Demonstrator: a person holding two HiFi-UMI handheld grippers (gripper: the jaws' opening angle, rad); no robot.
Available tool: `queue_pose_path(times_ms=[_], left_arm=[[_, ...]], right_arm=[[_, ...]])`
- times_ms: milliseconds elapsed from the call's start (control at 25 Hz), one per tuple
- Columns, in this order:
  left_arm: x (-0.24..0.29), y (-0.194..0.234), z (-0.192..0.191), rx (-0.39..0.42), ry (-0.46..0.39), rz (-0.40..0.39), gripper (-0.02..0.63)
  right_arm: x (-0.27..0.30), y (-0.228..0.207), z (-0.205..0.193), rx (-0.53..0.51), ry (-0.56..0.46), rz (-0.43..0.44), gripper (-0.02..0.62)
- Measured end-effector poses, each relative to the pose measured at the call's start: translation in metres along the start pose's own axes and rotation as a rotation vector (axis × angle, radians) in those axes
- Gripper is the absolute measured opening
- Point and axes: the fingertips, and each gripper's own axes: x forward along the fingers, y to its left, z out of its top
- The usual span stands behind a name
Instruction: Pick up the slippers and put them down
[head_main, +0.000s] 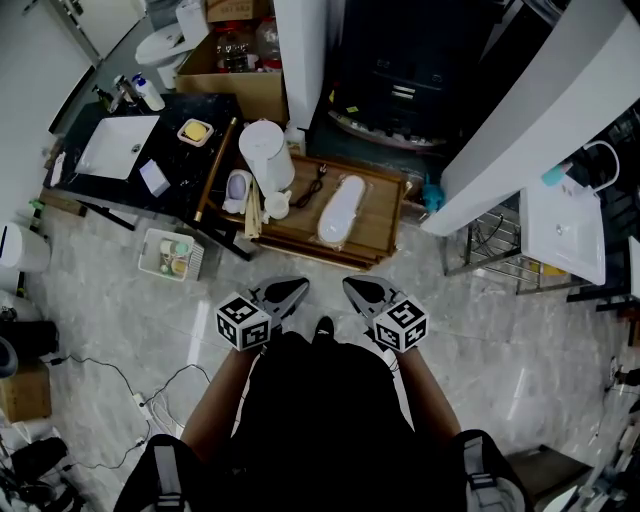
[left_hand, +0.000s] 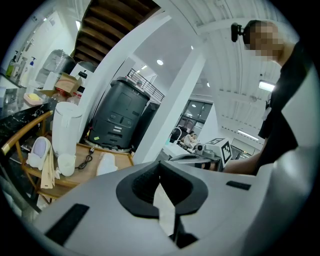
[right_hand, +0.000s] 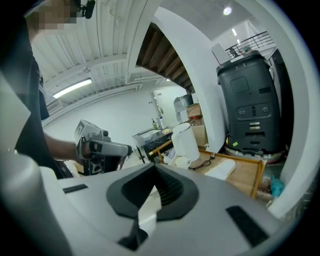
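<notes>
We tagged this as the approach step, with nothing picked up yet. The left gripper (head_main: 293, 290) and right gripper (head_main: 353, 290) sat close in front of the person, side by side, with their tips toward the wooden tray (head_main: 383, 222) and well apart from it. Both were clenched and empty. Each gripper view showed its jaws pressed together with nothing between them.

The task's thing was one white slipper (head_main: 340, 210). It lay flat on the tray, right of centre, with its long axis running roughly away from the person. A black cord (head_main: 318, 186) lay just beside it on the left. A tall white jug (head_main: 266, 152) stood at the tray's left end. A pale lavender-white piece (head_main: 237, 190) stood propped next to the jug. It might have been the second slipper, but we couldn't tell.

We judged that the next move calls for these steps:
- Open one gripper's jaws first, since shut jaws can't take anything.
- Reach forward and down to the tray. The right gripper looked the nearer fit for the flat slipper.
- Bring the jaws over the slipper's edge or upper, staying clear of the cord.
- Close, lift, then set it down.

The slipper looked soft and light, so a pinch on its edge should hold. We flagged the cord and the jug as snag risks on the left side.
</notes>
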Motion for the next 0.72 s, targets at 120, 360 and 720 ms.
queue_pose_path(times_ms=[120,360,720], left_arm=[[0.002,0.0,0.001,-0.002,-0.005,0.002,0.012],[0.011,-0.002,0.002,-0.005,-0.003,0.003,0.012],[0.021,0.003,0.012,0.0,-0.013,0.003,0.012]], right_arm=[[0.001,-0.001,0.001,-0.006,0.002,0.007,0.007],[-0.002,-0.008,0.003,0.0,0.0,0.009,0.007],[0.001,-0.02,0.009,-0.008,0.01,0.009,0.007]])
